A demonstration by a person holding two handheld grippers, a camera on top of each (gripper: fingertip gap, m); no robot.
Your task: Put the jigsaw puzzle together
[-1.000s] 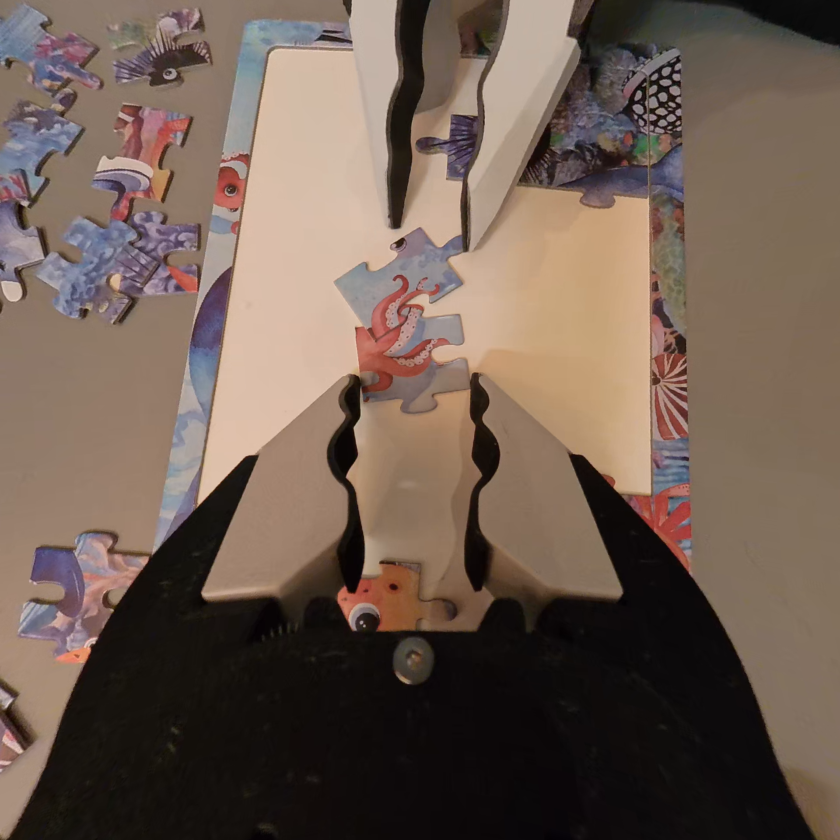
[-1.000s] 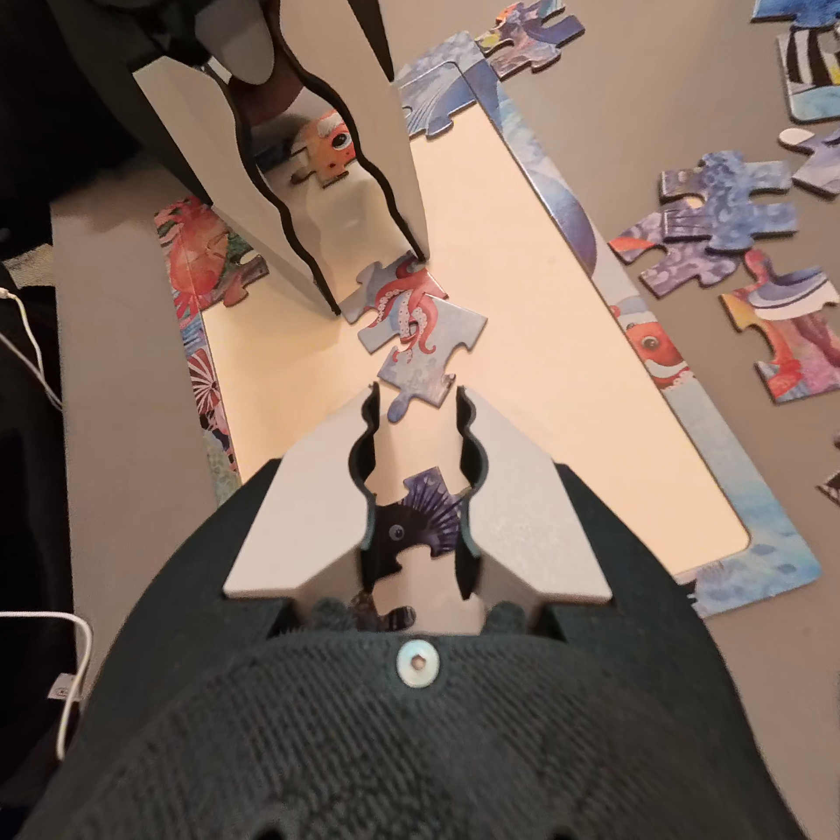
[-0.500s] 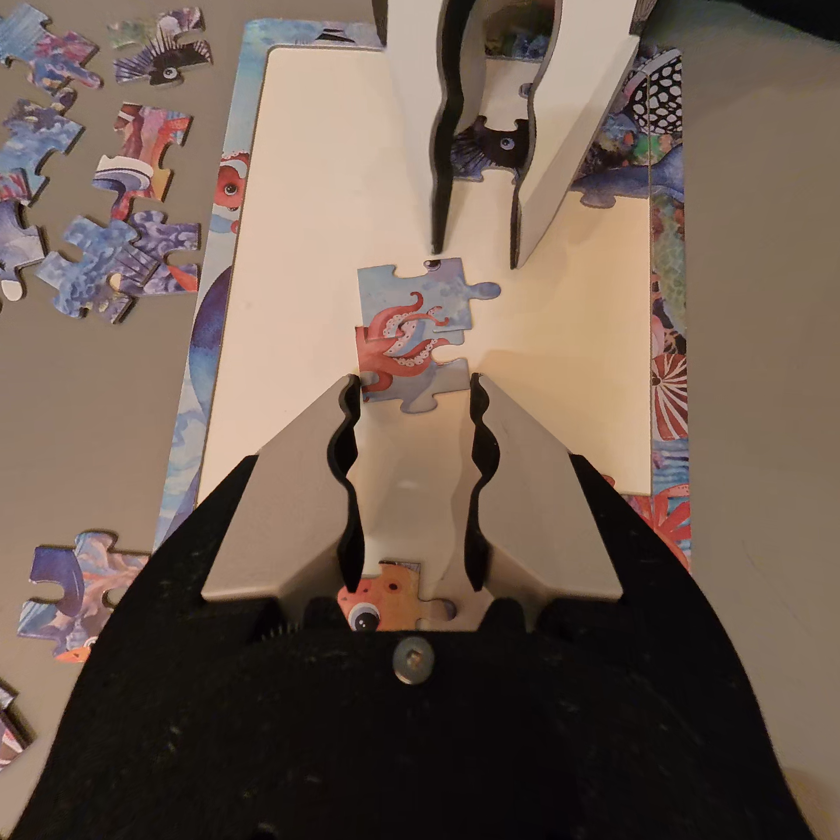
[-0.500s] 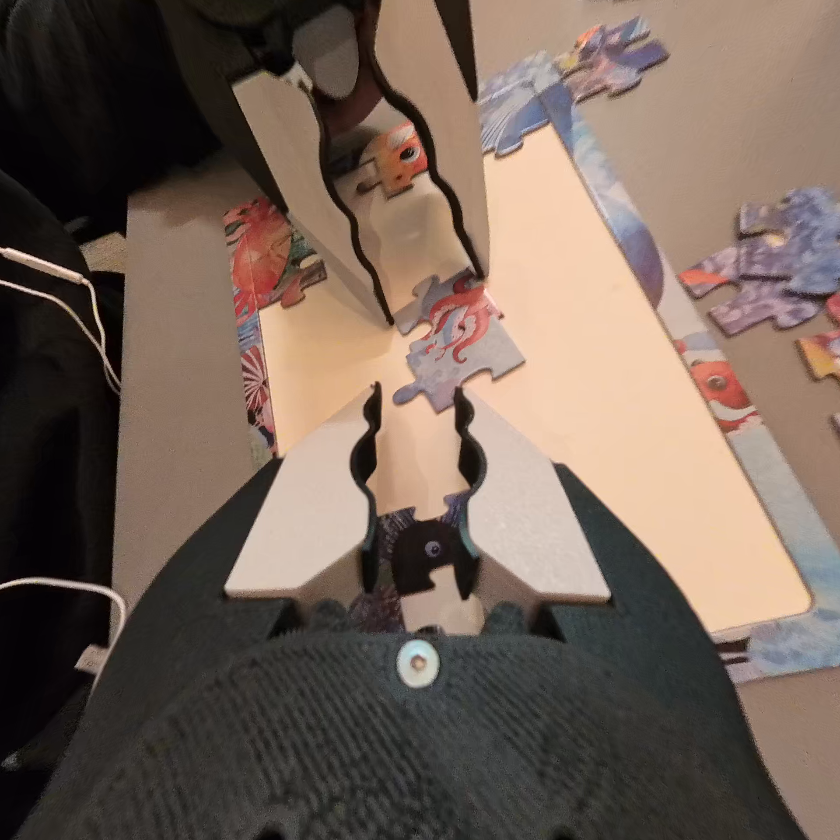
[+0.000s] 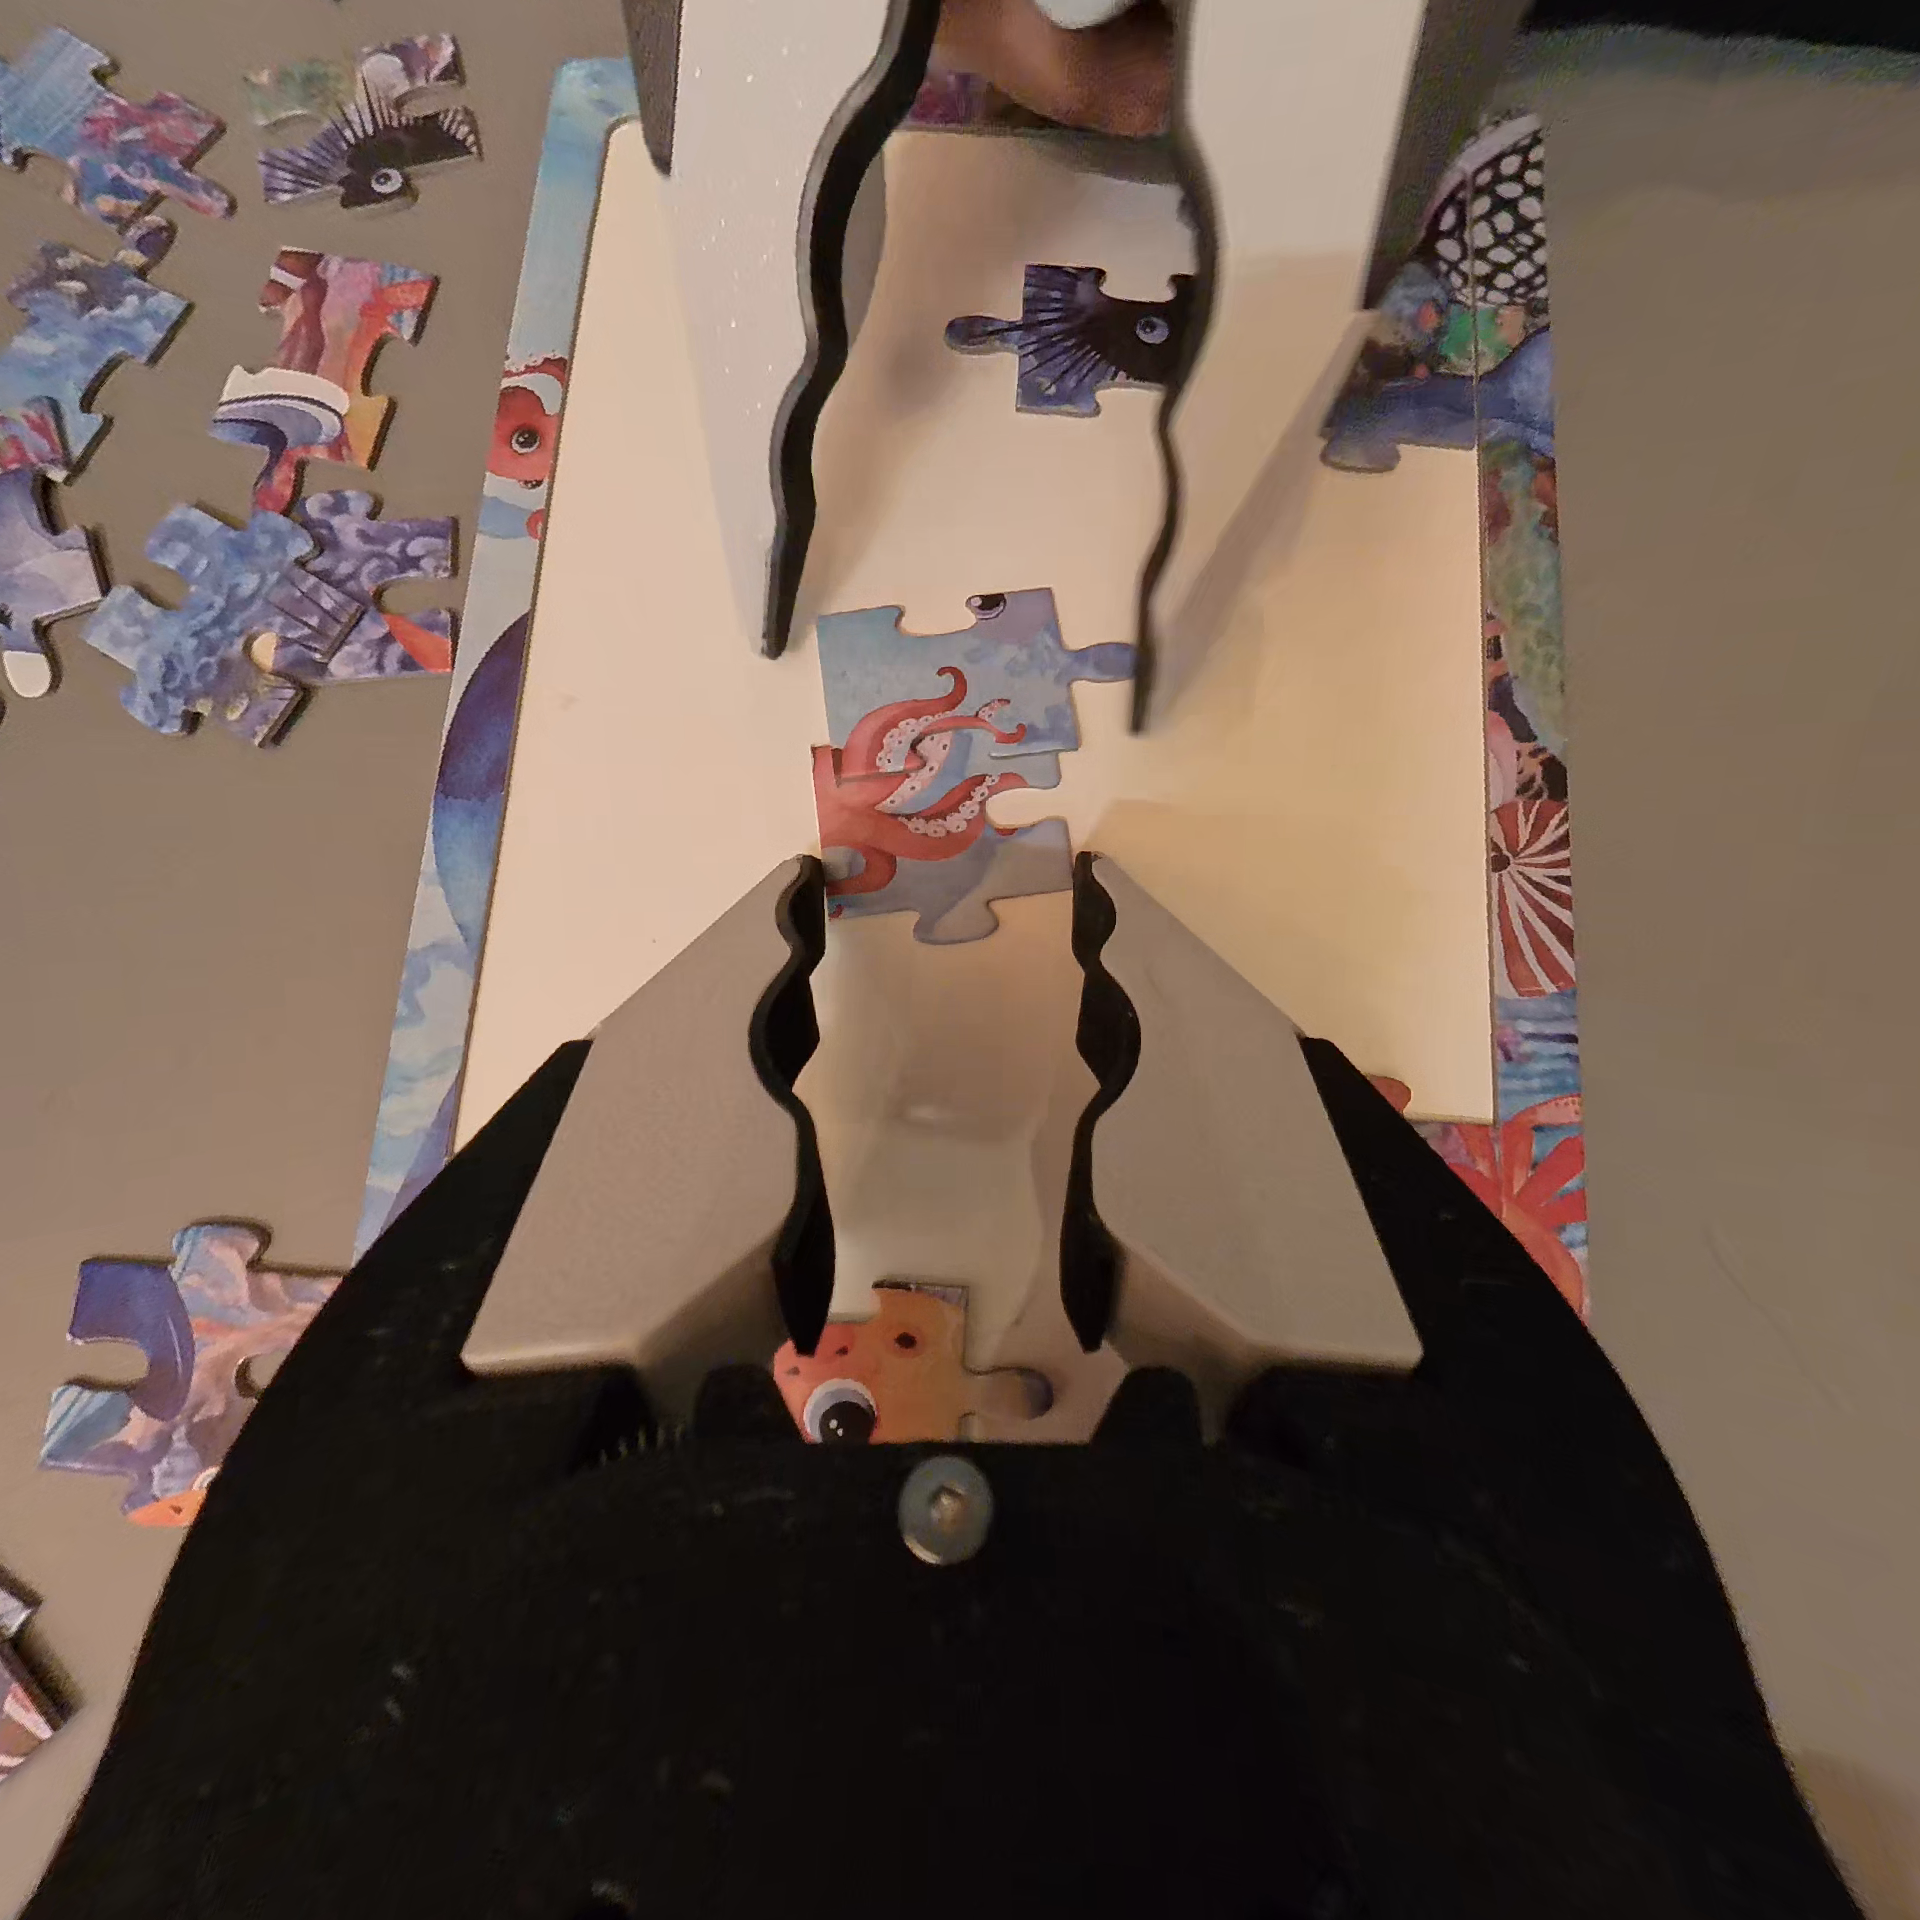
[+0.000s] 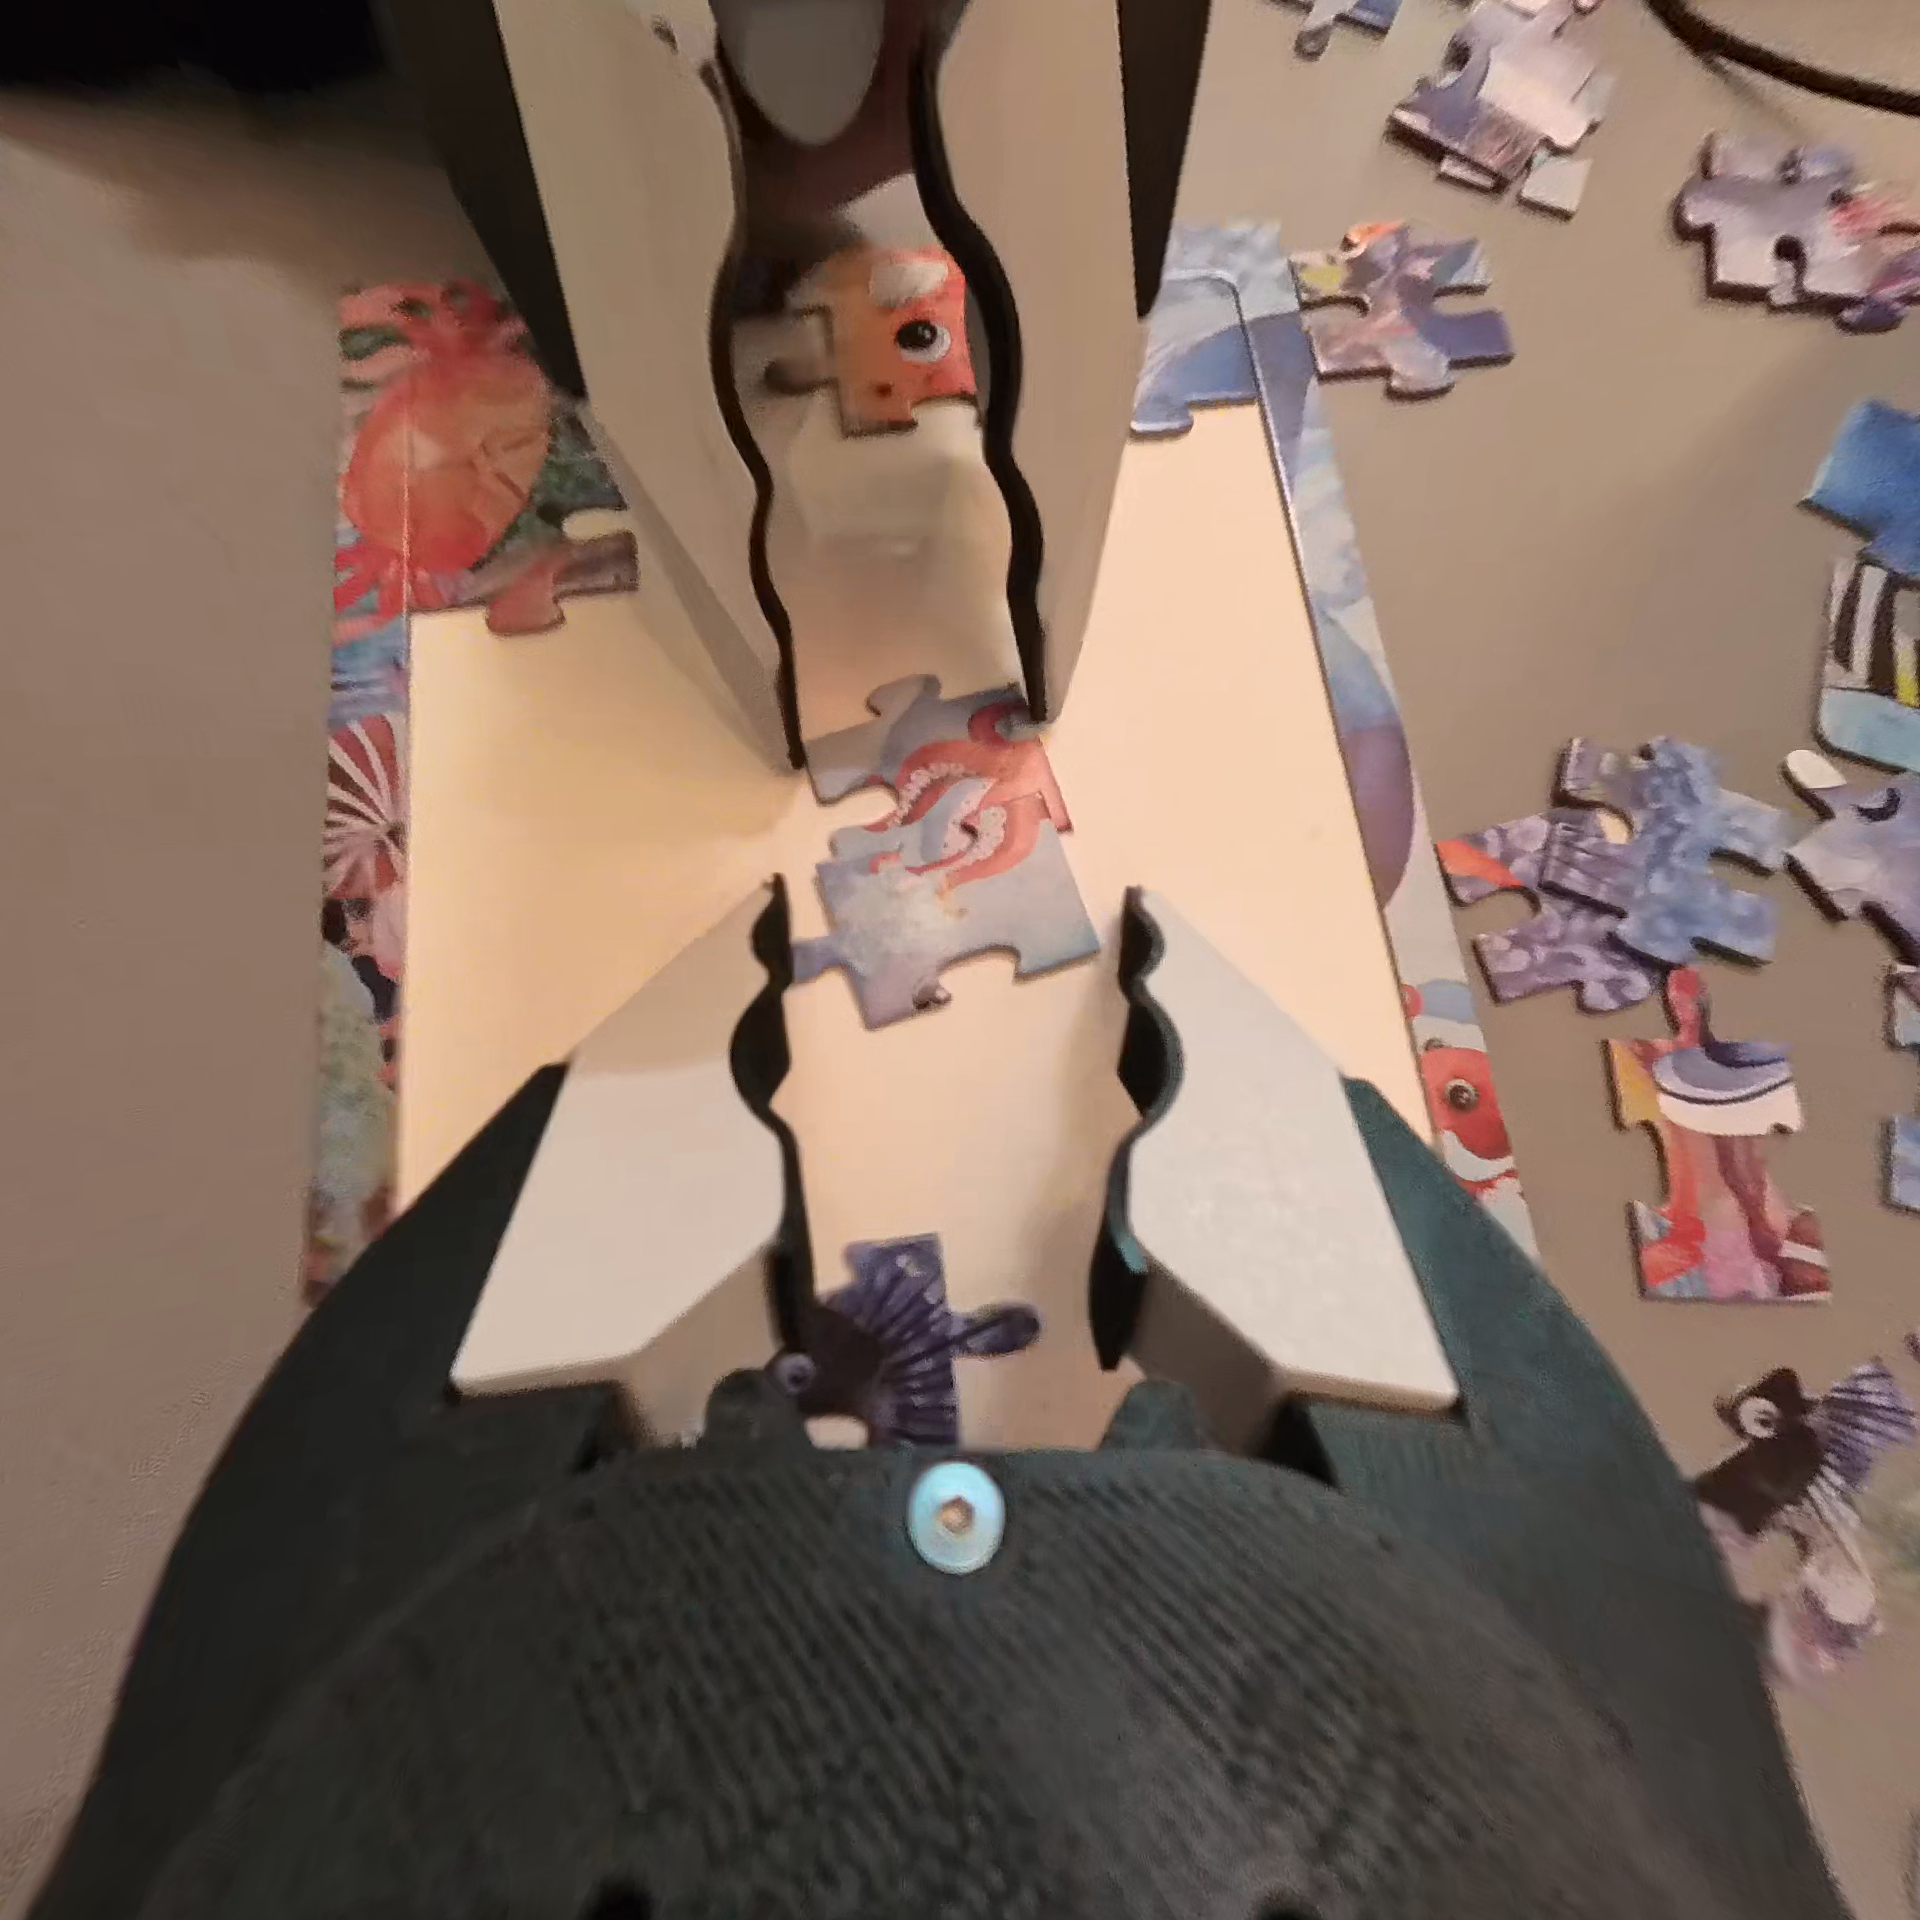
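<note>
Left view: an orange fish piece [image 5: 902, 1363] lies half hidden under the left claw [image 5: 948, 883], which gapes wide and empty, tips at the near edge of the two joined octopus pieces [image 5: 945, 758] mid-tray [image 5: 665, 727]; beyond, the right claw [image 5: 961, 681] is equally wide, holding nothing, one finger smeared by blur, its body cut off at the top; a dark fish piece [image 5: 1091, 343] shows between its fingers; loose pieces [image 5: 270, 613] on the surface [image 5: 208, 935] run off the left edge.
</note>
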